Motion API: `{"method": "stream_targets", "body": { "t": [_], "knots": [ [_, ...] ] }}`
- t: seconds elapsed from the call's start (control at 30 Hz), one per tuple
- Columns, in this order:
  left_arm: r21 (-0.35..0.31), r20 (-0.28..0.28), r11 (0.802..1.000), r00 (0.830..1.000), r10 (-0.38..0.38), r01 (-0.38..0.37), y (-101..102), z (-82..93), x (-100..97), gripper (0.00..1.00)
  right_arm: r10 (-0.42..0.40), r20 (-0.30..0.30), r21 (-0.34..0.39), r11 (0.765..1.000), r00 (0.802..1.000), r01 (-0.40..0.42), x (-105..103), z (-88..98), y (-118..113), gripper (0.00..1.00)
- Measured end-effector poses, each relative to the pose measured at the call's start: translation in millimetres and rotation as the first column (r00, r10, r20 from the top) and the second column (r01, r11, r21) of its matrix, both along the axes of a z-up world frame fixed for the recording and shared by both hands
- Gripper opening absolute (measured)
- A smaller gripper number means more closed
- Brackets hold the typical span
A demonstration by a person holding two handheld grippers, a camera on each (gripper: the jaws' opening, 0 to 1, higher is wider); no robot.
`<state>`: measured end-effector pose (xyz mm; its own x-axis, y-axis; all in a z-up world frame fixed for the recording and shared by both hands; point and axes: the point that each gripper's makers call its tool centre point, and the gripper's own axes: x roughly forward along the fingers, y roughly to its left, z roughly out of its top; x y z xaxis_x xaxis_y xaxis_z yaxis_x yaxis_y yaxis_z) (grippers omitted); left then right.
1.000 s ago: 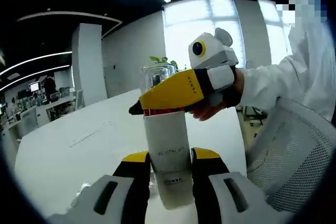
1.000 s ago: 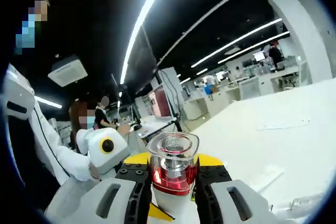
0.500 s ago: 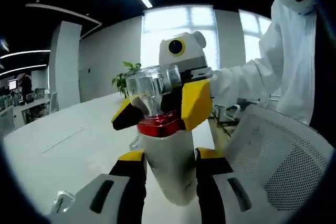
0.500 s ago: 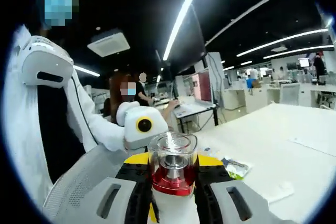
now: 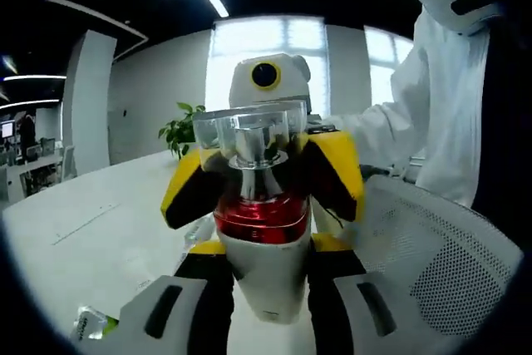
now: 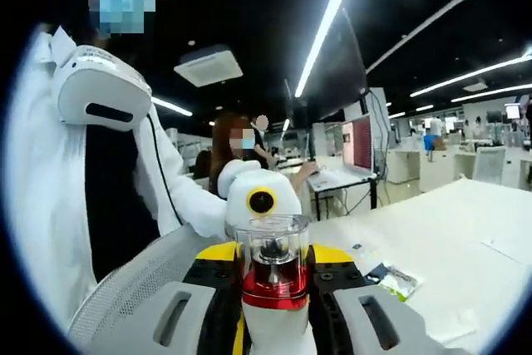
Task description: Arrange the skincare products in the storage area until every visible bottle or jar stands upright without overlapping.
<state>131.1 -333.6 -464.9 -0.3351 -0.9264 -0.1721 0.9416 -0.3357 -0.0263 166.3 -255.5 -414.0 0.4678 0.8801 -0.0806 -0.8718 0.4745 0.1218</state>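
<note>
We see 1 bottle, white in the body with a red collar and a clear cap, and it is in the air above the white counter, not standing on it. The storage area is not visible in these views.

On the left side, the left tool grips the lower white body of the bottle: its 2 black and yellow jaws press on both sides, and the bottle rises straight up along them. So the long axis of the bottle runs along the left tool, with the cap at the far end from this hand.

Further right, in the right gripper view, the right tool closes on the same bottle higher up, at the red collar under the clear cap. In the left gripper view this right tool comes from behind the bottle and its yellow jaws stand on both sides of the neck.

We judge that the 2 tools face each other with the bottle between them, so both are equally near. The move that comes depends on this axis: whichever tool keeps the bottle must bring the white base down toward the counter and the cap up. The left tool holds nearer the base, so we think the right tool is better placed to lower it upright.
</note>
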Motion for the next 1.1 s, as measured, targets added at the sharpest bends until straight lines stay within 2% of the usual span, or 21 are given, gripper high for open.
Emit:
{"method": "stream_targets", "body": {
  "t": [0.1, 0.3, 0.37, 0.43, 0.53, 0.63, 0.97, 1.1],
  "knots": [
    [0.008, 0.001, 1.000, 1.000, 0.024, -0.024, -3.6, -2.9, 3.1, 0.29, -0.026, 0.023, -0.024, 0.999, 0.999, 0.026, 2.5, -2.4, 0.3, 0.24],
    [0.074, 0.059, 0.996, 0.997, 0.047, -0.052, -7.9, -21.7, 8.5, 0.29, -0.062, 0.019, -0.075, 0.995, 0.998, 0.064, 4.2, -16.4, -3.6, 0.25],
    [0.091, 0.071, 0.994, 0.996, 0.058, -0.064, -9.8, -27.8, 10.2, 0.29, -0.099, -0.001, -0.092, 0.991, 0.995, 0.099, 6.4, -22.4, -7.5, 0.25],
    [0.101, 0.075, 0.991, 0.994, 0.076, -0.084, -12.1, -32.3, 13.5, 0.29, -0.125, 0.003, -0.098, 0.987, 0.992, 0.124, 8.9, -24.0, -10.5, 0.25],
    [0.118, 0.077, 0.985, 0.990, 0.119, -0.127, -17.3, -40.1, 25.1, 0.29, -0.204, 0.017, -0.131, 0.970, 0.979, 0.204, 18.5, -27.4, -25.4, 0.24],
    [0.129, 0.090, 0.979, 0.985, 0.148, -0.159, -22.7, -46.3, 36.2, 0.28, -0.274, 0.006, -0.141, 0.952, 0.962, 0.272, 26.1, -32.0, -39.6, 0.24],
    [0.136, 0.097, 0.978, 0.984, 0.149, -0.161, -35.2, -63.6, 44.6, 0.28, -0.391, -0.015, -0.155, 0.910, 0.920, 0.385, 29.6, -43.1, -57.5, 0.25],
    [0.136, 0.092, 0.977, 0.984, 0.151, -0.163, -42.0, -68.2, 50.5, 0.28, -0.425, 0.010, -0.190, 0.888, 0.905, 0.419, 36.5, -48.1, -65.0, 0.25]
  ]
}}
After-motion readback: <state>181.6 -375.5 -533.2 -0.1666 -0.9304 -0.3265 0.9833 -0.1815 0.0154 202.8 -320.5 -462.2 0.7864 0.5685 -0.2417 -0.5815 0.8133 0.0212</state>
